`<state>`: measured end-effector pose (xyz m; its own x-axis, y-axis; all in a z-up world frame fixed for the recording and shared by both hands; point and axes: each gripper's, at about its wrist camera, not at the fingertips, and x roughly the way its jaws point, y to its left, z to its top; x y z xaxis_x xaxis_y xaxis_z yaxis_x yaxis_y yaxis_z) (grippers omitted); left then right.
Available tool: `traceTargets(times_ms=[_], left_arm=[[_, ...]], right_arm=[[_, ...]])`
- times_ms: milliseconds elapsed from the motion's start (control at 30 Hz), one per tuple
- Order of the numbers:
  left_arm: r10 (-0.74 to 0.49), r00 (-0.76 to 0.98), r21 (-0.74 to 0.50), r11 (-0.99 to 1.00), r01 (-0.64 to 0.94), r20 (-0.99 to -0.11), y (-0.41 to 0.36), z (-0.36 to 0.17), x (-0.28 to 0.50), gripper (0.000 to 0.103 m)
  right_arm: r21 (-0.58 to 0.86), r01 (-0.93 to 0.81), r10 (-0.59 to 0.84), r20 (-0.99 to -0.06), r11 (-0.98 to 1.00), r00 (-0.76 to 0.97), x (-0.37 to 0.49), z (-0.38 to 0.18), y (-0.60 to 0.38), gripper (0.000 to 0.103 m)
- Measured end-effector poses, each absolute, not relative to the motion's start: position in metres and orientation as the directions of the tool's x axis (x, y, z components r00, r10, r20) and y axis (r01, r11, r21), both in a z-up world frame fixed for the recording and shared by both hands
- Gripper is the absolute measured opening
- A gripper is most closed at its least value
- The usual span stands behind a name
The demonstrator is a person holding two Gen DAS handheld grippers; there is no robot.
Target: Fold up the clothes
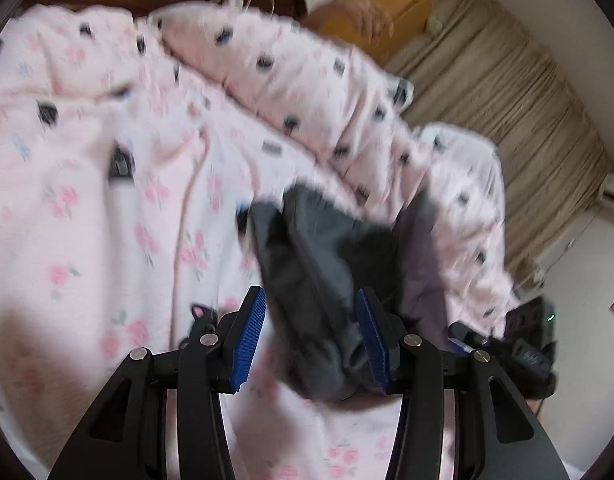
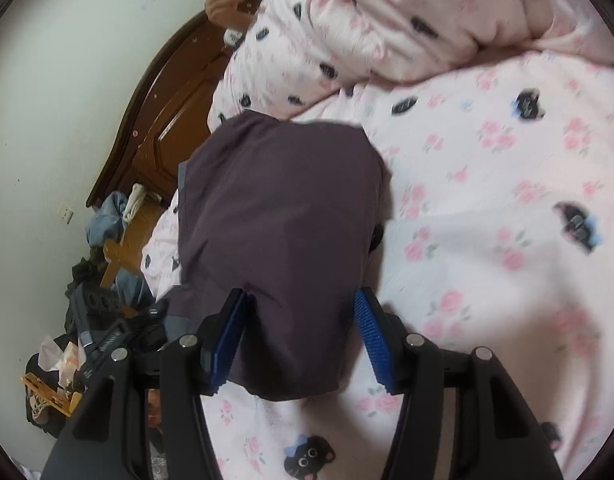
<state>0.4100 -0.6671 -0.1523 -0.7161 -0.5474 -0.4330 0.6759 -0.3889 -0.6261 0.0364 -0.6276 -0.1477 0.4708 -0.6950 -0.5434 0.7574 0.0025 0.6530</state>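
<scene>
Bedroom setup here: a bed with a pink floral sheet (image 2: 487,240) printed with little black cats, a matching duvet (image 2: 387,20) bunched up toward the wooden headboard (image 2: 167,112), and a pile of clutter on the floor by the wall.

The thing being folded is a dark grey garment (image 2: 283,216), can't tell what kind. In the right wrist view it lies on the sheet as a fairly compact slab, with its near end running in between the right gripper (image 2: 299,340) fingers. Those fingers are spread wide, nothing pinched. In the left wrist view, which is pretty blurry, the same garment (image 1: 307,280) looks bunched and rumpled between the left gripper (image 1: 311,336) fingers, also spread apart, cloth just brushing the one pad.

My take: whether this is mid-fold or just let go, I honestly can't call. Either way, good folding here means pinching both near corners evenly, keeping layers together, and not snagging the sheet underneath.
</scene>
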Motion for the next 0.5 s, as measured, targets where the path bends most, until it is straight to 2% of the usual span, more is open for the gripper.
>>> traceTargets(times_ms=[100,233,333,400,500], left_arm=[[-0.564,-0.744,-0.599,-0.473,0.646,-0.358,-0.649,-0.123,0.407,0.042],[-0.486,-0.820,-0.538,-0.623,0.567,-0.303,-0.623,-0.093,0.373,0.044],[-0.451,-0.804,-0.468,-0.655,0.594,-0.389,-0.619,-0.097,0.338,0.045],[-0.450,-0.748,-0.433,-0.619,0.655,-0.487,-0.626,-0.114,0.321,0.044],[-0.456,-0.679,-0.417,-0.551,0.723,-0.575,-0.638,-0.143,0.317,0.044]], right_arm=[[0.622,0.783,-0.708,-0.545,0.018,0.449,0.039,-0.132,-0.632,0.058],[0.579,0.815,-0.726,-0.544,0.037,0.419,0.043,-0.111,-0.637,0.058],[0.540,0.840,-0.726,-0.554,0.060,0.408,0.051,-0.098,-0.647,0.058],[0.516,0.853,-0.723,-0.560,0.078,0.404,0.057,-0.089,-0.655,0.058],[0.486,0.867,-0.713,-0.568,0.113,0.411,0.067,-0.077,-0.670,0.058]])
